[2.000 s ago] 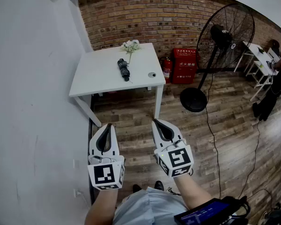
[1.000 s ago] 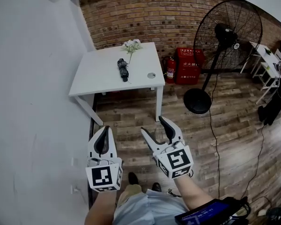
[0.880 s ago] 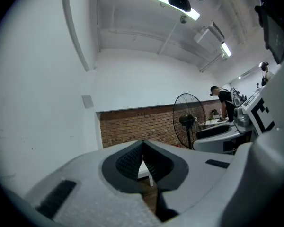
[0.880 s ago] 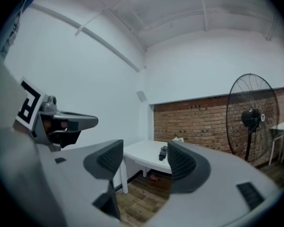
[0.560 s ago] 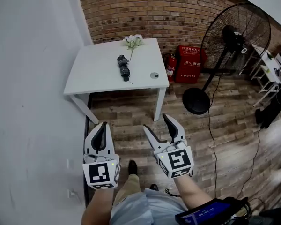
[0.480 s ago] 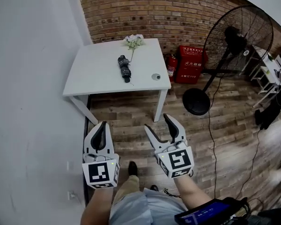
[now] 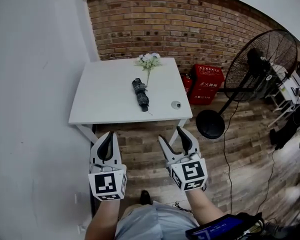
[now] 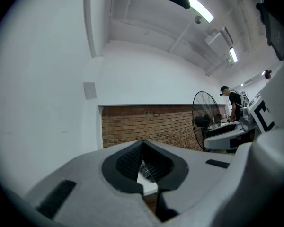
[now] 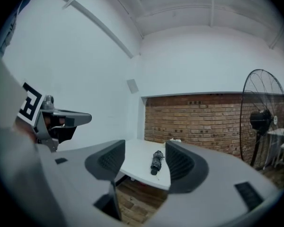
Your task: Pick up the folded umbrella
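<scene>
You stand nearer the desk (image 7: 105, 99) now; the folded umbrella (image 7: 140, 95) lies untouched, left hand-held gripper (image 7: 109, 134) closed, right hand-held gripper (image 7: 172, 135) open, empty, just narrowing.

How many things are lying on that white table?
3: a folded umbrella in the middle, a white flower at the far edge, a small round object near the front right corner.

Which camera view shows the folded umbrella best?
The head view: the folded umbrella lies fully visible from above on the white table. The right gripper view shows it small, end-on, between open fingers. The left gripper view's closed fingers hide nearly all of it.
</scene>
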Available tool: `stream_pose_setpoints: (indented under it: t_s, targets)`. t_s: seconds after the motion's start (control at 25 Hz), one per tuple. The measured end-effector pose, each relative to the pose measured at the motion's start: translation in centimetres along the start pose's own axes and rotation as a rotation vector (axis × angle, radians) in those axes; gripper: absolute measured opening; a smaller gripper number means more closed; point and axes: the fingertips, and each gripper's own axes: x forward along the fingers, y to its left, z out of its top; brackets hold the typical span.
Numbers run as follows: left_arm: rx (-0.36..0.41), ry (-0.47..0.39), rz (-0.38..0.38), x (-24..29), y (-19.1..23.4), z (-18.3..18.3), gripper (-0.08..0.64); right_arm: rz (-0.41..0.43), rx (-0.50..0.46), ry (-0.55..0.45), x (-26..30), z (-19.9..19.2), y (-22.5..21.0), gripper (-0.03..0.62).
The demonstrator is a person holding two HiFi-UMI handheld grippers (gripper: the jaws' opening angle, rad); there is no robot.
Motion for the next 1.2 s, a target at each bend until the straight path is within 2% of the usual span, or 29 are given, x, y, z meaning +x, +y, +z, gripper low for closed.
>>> stream_pose_setpoints:
  t_s: [0.36,0.84,1.2]
  targets:
    - [0.008,-0.028,-0.047,5.1,2.9,0.5,0.008,-0.035,-0.009,-0.037,5.6,2.1,-0.5,0.262]
    - [-0.015,0.055,-0.125,9.8,1.2,-3.7,0.008,-0.073,0.018,0.026,8.4,-0.8,-3.0,0.258]
    - [0.001,0.117,-0.125,17.1,1.6,-6.7,0.008,-0.059,0.061,0.077,15.0,-3.9,-7.1,0.259]
